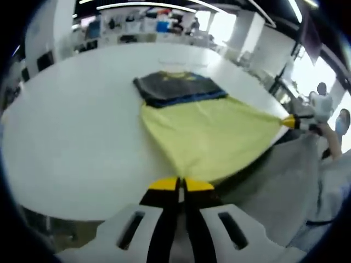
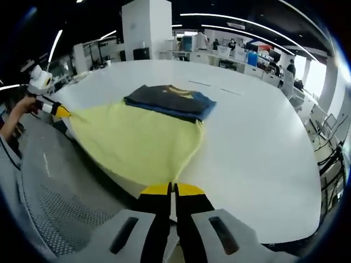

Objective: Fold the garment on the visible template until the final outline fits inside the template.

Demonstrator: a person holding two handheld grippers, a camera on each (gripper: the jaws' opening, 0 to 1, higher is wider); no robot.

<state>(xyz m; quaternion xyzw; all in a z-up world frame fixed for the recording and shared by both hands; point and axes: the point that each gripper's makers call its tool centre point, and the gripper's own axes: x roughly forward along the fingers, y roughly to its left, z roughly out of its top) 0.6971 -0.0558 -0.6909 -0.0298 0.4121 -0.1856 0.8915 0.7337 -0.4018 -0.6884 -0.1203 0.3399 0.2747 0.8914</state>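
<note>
A yellow garment [image 1: 205, 134] is stretched taut over the near edge of a white table [image 1: 82, 109]. Its far part lies under a folded dark blue and grey garment [image 1: 178, 87]. My left gripper [image 1: 181, 183] is shut on one near corner of the yellow garment. At the right of the left gripper view, my right gripper [image 1: 290, 121] pinches the other corner. In the right gripper view, the right gripper [image 2: 173, 189] is shut on the yellow garment [image 2: 137, 142], the left gripper [image 2: 59, 111] holds the opposite corner, and the dark garment [image 2: 170, 101] lies beyond. Faint template lines [image 2: 200, 83] show behind it.
The white table [image 2: 263, 142] spreads wide to the far side and right. A grey sleeve and hand [image 2: 19, 107] hold the left gripper. Shelves and desks with clutter [image 1: 148, 24] stand beyond the table, and people [image 1: 323, 104] stand at the right.
</note>
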